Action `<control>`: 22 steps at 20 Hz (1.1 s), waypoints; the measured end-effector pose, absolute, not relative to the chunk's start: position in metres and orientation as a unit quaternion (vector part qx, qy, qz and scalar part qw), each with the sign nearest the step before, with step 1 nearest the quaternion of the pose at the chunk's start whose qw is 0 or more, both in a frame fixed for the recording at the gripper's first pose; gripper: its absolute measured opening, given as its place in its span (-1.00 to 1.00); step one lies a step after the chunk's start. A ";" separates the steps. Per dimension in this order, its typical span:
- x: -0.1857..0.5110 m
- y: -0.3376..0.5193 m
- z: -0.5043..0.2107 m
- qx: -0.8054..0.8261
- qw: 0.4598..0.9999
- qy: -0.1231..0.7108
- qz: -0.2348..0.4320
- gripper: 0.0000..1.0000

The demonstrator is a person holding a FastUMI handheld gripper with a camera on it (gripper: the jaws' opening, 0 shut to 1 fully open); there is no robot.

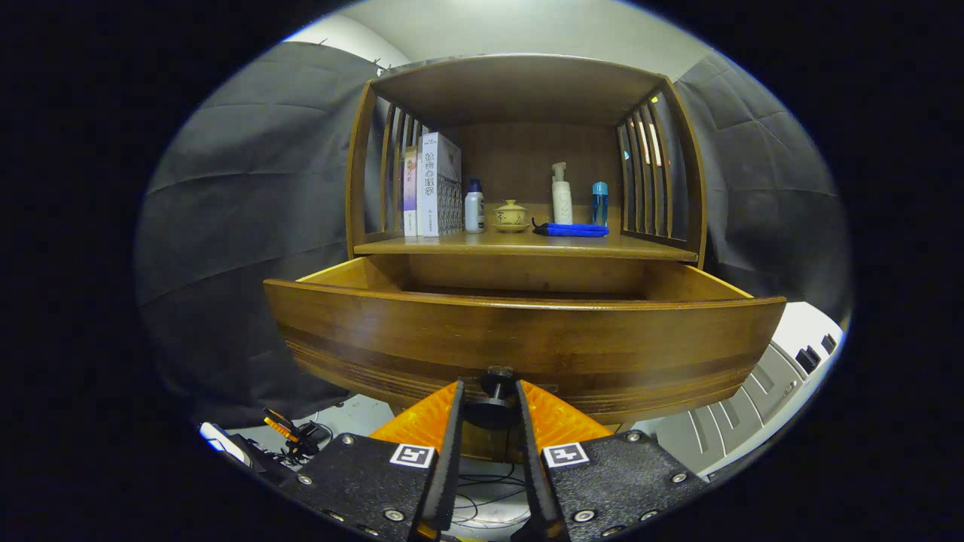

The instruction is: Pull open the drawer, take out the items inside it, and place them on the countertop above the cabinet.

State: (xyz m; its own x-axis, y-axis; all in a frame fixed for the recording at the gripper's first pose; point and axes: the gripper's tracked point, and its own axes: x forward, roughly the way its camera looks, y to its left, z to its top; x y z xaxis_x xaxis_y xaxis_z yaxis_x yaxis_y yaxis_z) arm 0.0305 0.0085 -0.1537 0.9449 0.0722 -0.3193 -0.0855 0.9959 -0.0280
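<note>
Drawer (527,339) stands pulled well out of the cabinet (527,90), its curved front just ahead of the gripper (489,410), so the opening step looks done or nearly so. The fingers (450,436) sit narrowly apart on either side of the dark knob (493,388) at the bottom middle of the drawer front; the knob lies between them, but whether both actually press on it I cannot tell. The drawer's inside is hidden behind its front, and only the upper parts of its side and back walls show, so what it holds cannot be judged. On the counter (527,245) above, at about 12 o'clock from the knob, stand books (437,184), a small white bottle (474,207), a lidded cup (511,216), a pump bottle (561,196), a blue-capped bottle (599,203) and a blue cloth (576,229); whether any came from the drawer is not evident. By my reading, letting go of the knob, reaching into the drawer and lifting its contents up to the counter all remain.
</note>
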 end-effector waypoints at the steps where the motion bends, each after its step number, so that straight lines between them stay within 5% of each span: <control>1: 0.029 0.009 -0.152 -0.014 0.986 0.159 0.040 -0.21; 3: 0.029 0.011 -0.142 -0.009 0.989 0.139 0.040 -0.08; 8: 0.023 0.011 -0.106 -0.025 0.995 0.075 0.055 0.71; 22: 0.070 0.006 -0.033 -0.030 0.996 0.049 0.068 0.86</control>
